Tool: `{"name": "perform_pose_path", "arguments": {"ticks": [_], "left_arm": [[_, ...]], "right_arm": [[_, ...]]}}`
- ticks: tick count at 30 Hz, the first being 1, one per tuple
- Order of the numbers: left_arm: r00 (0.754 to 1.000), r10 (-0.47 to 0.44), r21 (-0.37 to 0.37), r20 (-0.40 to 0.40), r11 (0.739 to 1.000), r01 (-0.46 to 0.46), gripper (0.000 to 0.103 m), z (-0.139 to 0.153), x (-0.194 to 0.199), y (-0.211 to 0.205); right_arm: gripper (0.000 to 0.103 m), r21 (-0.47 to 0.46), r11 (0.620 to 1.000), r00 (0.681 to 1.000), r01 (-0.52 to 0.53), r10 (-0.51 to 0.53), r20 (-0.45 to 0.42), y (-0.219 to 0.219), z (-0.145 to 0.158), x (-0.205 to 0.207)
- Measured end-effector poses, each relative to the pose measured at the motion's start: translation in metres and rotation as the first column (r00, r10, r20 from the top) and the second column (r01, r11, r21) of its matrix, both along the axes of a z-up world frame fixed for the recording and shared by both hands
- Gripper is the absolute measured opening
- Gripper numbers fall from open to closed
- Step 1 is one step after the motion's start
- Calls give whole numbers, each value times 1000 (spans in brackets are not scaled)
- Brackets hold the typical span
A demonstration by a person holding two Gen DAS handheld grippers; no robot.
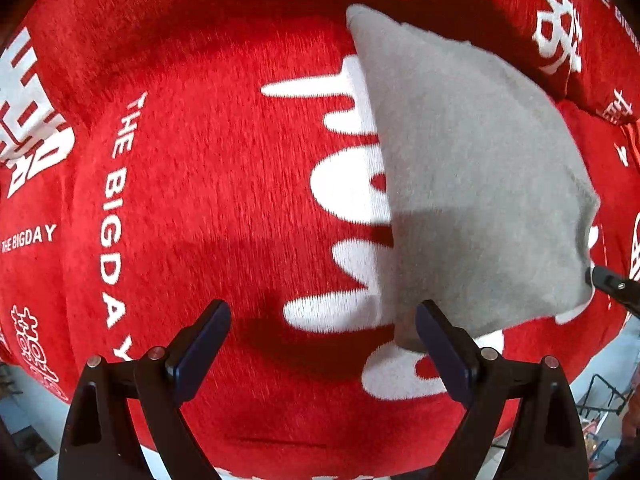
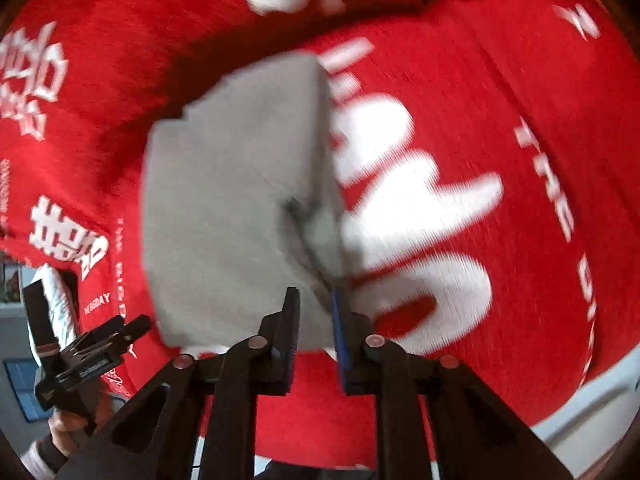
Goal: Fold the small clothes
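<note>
The right gripper [image 2: 315, 312] is seen from its own wrist camera with its jaws narrowed to a slim gap, the near corner of a grey cloth [image 2: 240, 200] caught between the two pads; the picture is blurred, so it cannot be told how firmly the fabric is pinched. From that corner the grey cloth is lifted and drawn upward across the frame, a crease running back from the pinched part toward the fingers.

The left gripper [image 1: 322, 322] is pictured from its own camera with its jaws spread wide and nothing between them. Its right-hand finger [image 1: 440, 344] is seen just beside the lower edge of the grey cloth [image 1: 476, 184]; whether it touches the fabric cannot be told. In that same view the tip of the right gripper [image 1: 610, 282] is seen at the cloth's far right edge.

Beneath both tools a red blanket [image 1: 208, 184] printed with large white characters and the words "THE BIG DAY" is spread over the whole working surface, and the grey cloth is carried on its right half, toward the near edge. In the right wrist view the left gripper [image 2: 100, 344] is seen at the lower left, off the blanket's edge, held by a person's hand [image 2: 64, 428].

No containers are shown in either view.
</note>
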State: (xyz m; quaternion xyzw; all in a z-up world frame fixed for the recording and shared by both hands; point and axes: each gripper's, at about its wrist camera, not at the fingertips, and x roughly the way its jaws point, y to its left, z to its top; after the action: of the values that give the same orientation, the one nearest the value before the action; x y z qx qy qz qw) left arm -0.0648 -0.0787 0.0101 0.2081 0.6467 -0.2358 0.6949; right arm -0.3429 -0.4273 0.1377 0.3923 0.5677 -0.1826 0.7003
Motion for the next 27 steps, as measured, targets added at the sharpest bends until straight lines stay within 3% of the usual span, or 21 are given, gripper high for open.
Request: {"name": "perform_pose_path", "arguments": {"ticks": [1,3,4,5,6,10,11,12,16,22,24,26,27], "left_arm": [[1000,5,-6,3,1000,-5,94,2,2,-1],[1000,16,-21,9,1000,-16,94,6,5,-7],[1000,17,-25,10,1000,-17,94,5,8,-8],[1000,18,-26,10,1000,-18,94,5,8,-11],[1000,19,-25,11,1000,-18,94,5,9,-15],[1000,10,-24,6,1000,-10,94,1,8,-20],[1000,7,-20,2,1000,-7,94,-1,6,-21],[1000,7,-19,-2,1000,-7,94,-2,5,-21],[1000,7,-11,-9,1000,-7,94,-5,4,-22],[1000,4,0,-11,1000,-4,94,-5,7,-29],[1000,1,-4,-10,1000,-1,94,-3,8,-32],[1000,-4,-8,-7,1000,4,94,0,7,-37],[1000,-8,-9,-6,1000,8,94,2,8,-39]], "right_arm": [[40,-13,1000,1000,-17,18,4,1,2,5],[40,-40,997,997,-69,68,-34,3,-2,18],[37,-44,995,995,-86,83,-58,3,-7,23],[16,-51,995,993,-90,86,-81,3,-15,30],[9,-56,995,991,-84,77,-107,0,-24,31],[7,-2,998,986,70,-70,-150,-23,-46,6],[0,19,994,981,110,-105,-163,-27,-52,-2],[0,77,982,977,175,-163,-139,-35,-56,-15],[1,122,975,979,186,-173,-110,-44,-47,-28],[7,143,969,977,200,-187,-101,-56,-32,-33],[15,149,970,979,190,-177,-98,-58,-29,-31],[38,147,974,982,175,-162,-97,-57,-28,-27],[45,144,975,984,168,-156,-90,-57,-27,-24]]}}
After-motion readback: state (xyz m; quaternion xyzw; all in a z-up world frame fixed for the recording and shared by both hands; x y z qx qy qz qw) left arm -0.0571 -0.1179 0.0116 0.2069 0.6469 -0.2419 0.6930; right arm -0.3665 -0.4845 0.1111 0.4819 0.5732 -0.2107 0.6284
